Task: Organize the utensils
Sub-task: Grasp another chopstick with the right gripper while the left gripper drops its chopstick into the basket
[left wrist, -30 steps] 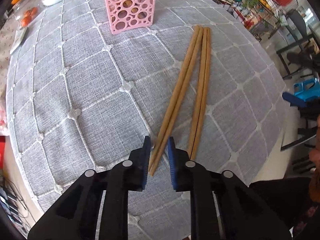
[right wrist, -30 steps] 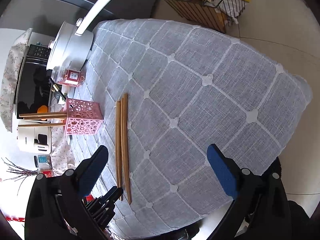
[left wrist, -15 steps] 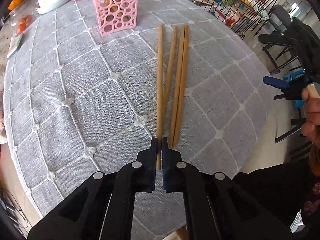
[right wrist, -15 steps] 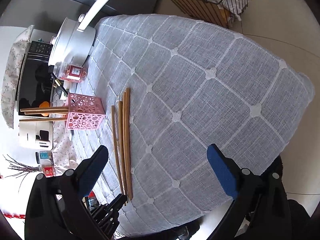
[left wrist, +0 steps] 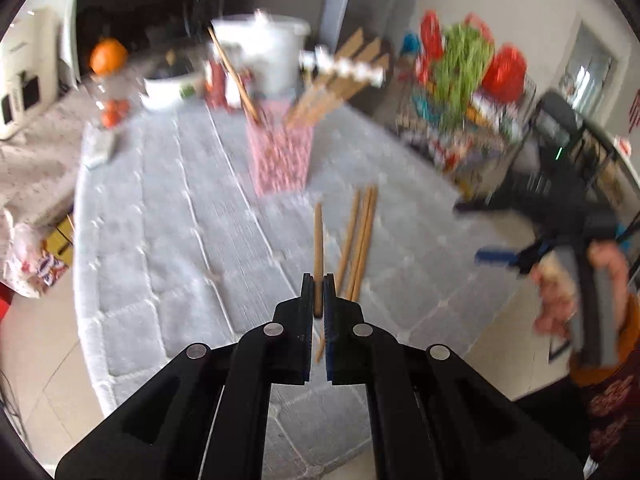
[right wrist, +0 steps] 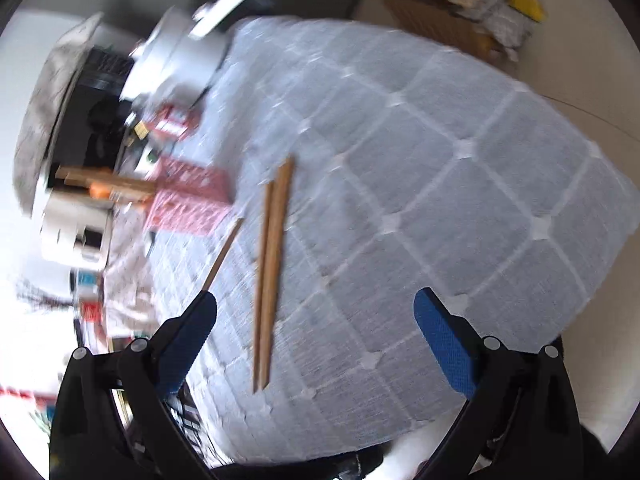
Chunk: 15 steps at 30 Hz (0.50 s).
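Covering the round surface (left wrist: 160,240) is a grey quilted cloth with white stitched squares. At its far side a pink perforated plastic holder (left wrist: 280,160) is seen, with several wooden chopsticks already leaning out of its top.

Three loose brown wooden chopsticks (left wrist: 360,236) are left lying together on the cloth, between the holder and the near edge, long axes pointing roughly toward the holder.

The left tool (left wrist: 318,296) is clamped tight on the near end of a single brown wooden chopstick (left wrist: 318,240), held clear of the cloth. Its long axis runs straight ahead along the fingers, tip toward the holder, which lies ahead and slightly left. The left hand is judged the nearer to the holder.

The right tool (right wrist: 316,320) is held wide apart and empty above the loose three.

Frames are blurred; finer detail cannot be told.
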Tool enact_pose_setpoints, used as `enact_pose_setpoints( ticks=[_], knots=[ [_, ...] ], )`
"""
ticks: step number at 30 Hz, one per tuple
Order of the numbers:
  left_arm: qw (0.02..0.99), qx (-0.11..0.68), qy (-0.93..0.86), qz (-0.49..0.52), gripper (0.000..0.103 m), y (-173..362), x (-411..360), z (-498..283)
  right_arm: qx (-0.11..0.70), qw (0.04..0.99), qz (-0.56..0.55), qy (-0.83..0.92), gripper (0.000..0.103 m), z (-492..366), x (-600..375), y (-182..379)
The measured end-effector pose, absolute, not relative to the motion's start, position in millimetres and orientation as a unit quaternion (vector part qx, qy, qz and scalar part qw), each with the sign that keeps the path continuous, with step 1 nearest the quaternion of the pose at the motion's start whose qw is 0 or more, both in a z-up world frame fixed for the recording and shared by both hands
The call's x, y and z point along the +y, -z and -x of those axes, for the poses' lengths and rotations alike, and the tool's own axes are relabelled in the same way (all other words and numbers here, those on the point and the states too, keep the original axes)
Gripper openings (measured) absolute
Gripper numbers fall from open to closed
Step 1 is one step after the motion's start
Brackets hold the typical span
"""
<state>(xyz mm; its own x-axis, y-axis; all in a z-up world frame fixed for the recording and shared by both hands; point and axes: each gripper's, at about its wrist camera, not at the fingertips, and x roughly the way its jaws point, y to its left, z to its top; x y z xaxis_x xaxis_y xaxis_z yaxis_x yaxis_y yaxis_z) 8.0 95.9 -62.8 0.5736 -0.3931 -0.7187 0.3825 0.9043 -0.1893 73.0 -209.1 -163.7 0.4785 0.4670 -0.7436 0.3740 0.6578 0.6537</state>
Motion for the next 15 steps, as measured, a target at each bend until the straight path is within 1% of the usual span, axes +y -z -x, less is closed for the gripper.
enact_pose_setpoints(
  ticks=[5, 8, 9, 11, 13, 15],
  knots=[
    [0.917, 0.331, 0.221, 0.033, 0.004, 16, 110, 3, 0.531, 0.749, -0.382, -0.107, 0.096, -81, -171, 165],
    [0.924, 0.307, 0.225, 0.039, 0.004, 3, 116, 7, 0.537, 0.749, -0.362, -0.142, 0.094, -85, -145, 167],
    [0.925, 0.302, 0.226, 0.043, 0.004, 1, 118, 6, 0.537, 0.756, -0.342, -0.150, 0.092, -87, -136, 165],
    [0.926, 0.296, 0.226, 0.052, 0.004, 1, 127, 8, 0.550, 0.751, -0.319, -0.177, 0.084, -90, -118, 166],
    [0.927, 0.296, 0.225, 0.060, 0.004, 3, 134, 8, 0.574, 0.713, -0.348, -0.201, 0.066, -93, -107, 179],
    [0.925, 0.297, 0.226, 0.067, 0.004, 5, 140, 6, 0.587, 0.700, -0.363, -0.183, 0.057, -95, -104, 192]
  ],
)
